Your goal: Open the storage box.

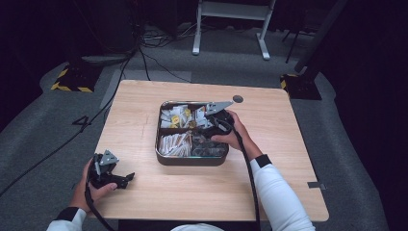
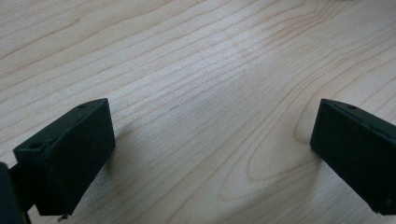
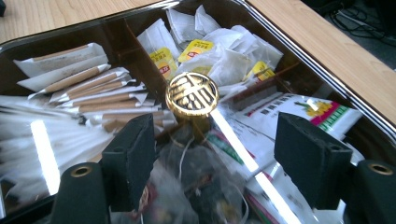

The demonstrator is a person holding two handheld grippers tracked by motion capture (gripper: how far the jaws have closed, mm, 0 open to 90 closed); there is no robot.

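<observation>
The square metal-rimmed box (image 1: 192,160) with a clear lid sits mid-table, its four compartments holding tea bags and sachets. The round brass knob (image 3: 192,97) at the lid's centre is the sound grasp point: rigid, small, likely slippery. The right gripper (image 3: 224,154) stands released just short of it. The left gripper (image 2: 205,154) rests released on the wooden table (image 2: 196,70).

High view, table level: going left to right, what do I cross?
Left black two-jaw gripper → square metal divided box of tea bags and paper sachets → right black gripper over the box → grey tape strip on the wooden table.
</observation>
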